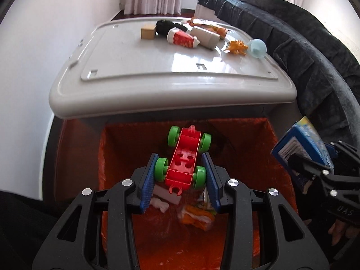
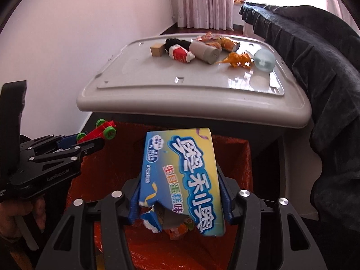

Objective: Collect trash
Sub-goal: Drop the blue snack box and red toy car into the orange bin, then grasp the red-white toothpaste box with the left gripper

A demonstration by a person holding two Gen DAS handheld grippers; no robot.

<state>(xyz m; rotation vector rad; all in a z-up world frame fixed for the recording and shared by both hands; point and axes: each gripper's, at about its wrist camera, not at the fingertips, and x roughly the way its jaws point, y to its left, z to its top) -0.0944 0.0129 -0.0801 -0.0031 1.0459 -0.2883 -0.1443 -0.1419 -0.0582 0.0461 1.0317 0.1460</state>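
Left gripper (image 1: 181,175): clamped on the toy car (image 1: 184,159) at its rear wheels, over the orange-lined bin (image 1: 247,157)
Right gripper (image 2: 180,193): pinching the torn snack box (image 2: 184,175) above the bin's mouth
Handling: car light, stiff, wheels may roll; box light, crushable, best held across its sides
Surface: glossy grey lid (image 1: 157,76) at 12 o'clock with more litter; dark sofa (image 1: 303,49) at 2 o'clock

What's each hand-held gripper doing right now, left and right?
Left hand-held gripper: shut on the red toy car, above the orange-lined bin.
Right hand-held gripper: shut on the torn blue snack box.
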